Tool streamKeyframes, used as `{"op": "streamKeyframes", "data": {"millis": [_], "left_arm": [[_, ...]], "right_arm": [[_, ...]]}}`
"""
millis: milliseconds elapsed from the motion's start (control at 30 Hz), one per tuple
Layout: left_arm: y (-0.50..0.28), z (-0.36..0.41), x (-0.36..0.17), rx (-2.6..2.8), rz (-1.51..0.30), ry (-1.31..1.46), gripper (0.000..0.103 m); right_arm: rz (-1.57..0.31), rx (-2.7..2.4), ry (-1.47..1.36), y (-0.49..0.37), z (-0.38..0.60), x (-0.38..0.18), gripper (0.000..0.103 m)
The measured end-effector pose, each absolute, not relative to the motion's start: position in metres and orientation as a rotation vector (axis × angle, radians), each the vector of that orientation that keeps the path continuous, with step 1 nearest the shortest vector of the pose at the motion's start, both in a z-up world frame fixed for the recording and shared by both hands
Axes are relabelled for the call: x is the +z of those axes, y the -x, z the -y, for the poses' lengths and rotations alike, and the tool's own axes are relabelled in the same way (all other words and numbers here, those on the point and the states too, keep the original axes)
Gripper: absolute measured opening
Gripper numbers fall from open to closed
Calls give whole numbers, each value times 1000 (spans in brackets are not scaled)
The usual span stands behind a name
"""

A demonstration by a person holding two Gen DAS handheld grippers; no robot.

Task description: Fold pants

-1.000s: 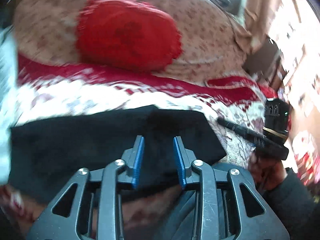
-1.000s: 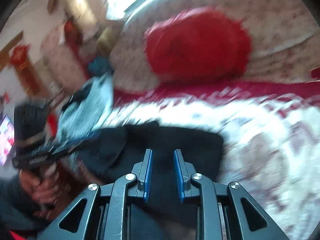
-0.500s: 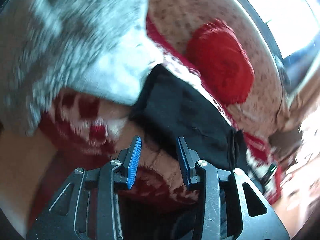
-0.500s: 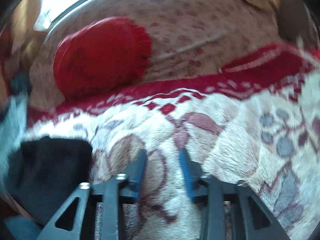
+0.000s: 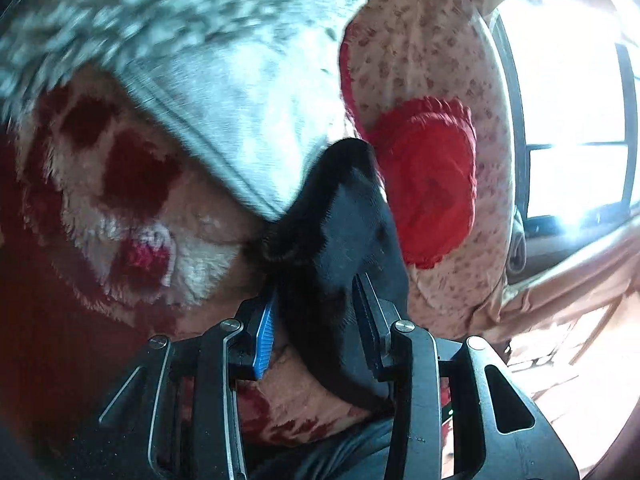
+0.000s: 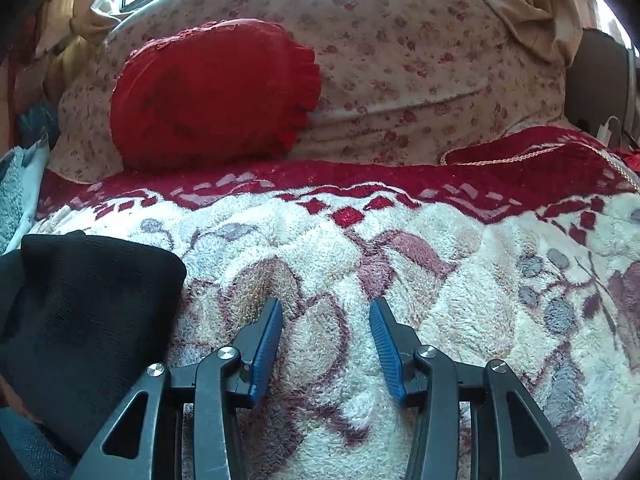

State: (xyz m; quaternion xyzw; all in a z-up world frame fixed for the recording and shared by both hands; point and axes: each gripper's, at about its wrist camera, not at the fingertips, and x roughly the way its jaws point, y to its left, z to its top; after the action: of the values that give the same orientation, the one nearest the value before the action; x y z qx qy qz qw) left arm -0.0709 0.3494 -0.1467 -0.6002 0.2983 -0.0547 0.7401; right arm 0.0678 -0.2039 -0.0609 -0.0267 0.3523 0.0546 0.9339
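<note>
The black pants lie folded in a compact stack on the fleece blanket. In the left wrist view they run up between the fingers of my left gripper, which is open with its jaws either side of the stack's near edge. In the right wrist view the pants sit at the lower left. My right gripper is open and empty over bare blanket, to the right of the pants.
A white and red patterned fleece blanket covers the bed. A round red cushion leans on a floral pillow at the back. A grey fleece garment lies next to the pants. A bright window is at the right.
My right gripper has let go of the pants, opened and swung right over the blanket. My left gripper has swung left around the stack and now straddles its edge.
</note>
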Motion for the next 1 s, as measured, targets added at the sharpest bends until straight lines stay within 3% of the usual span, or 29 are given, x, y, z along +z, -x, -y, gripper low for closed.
{"op": "streamKeyframes", "data": {"millis": [167,233,333,433,500,600,1000], "left_arm": [[78,-355,-153,-109,-610,1349,31],[82,-358,-147,-87,-598,1311,10],[82,-349,-123,-55,-597,1146,9],[80,-322,-81,4,-593,835,9],[77,-283,-44,31,-545,483,9],[71,-238,-16,-46,-486,224,9],[20,-76,41,-546,-451,-40,9]], "right_arm": [[-720,111,56,-68,203,-61,44],[-720,110,56,-68,204,-62,44],[-720,111,55,-68,204,-62,44],[-720,112,54,-68,204,-62,44],[-721,111,53,-68,204,-62,44],[-736,113,56,-68,204,-61,44],[-779,127,16,-69,206,-59,45]]}}
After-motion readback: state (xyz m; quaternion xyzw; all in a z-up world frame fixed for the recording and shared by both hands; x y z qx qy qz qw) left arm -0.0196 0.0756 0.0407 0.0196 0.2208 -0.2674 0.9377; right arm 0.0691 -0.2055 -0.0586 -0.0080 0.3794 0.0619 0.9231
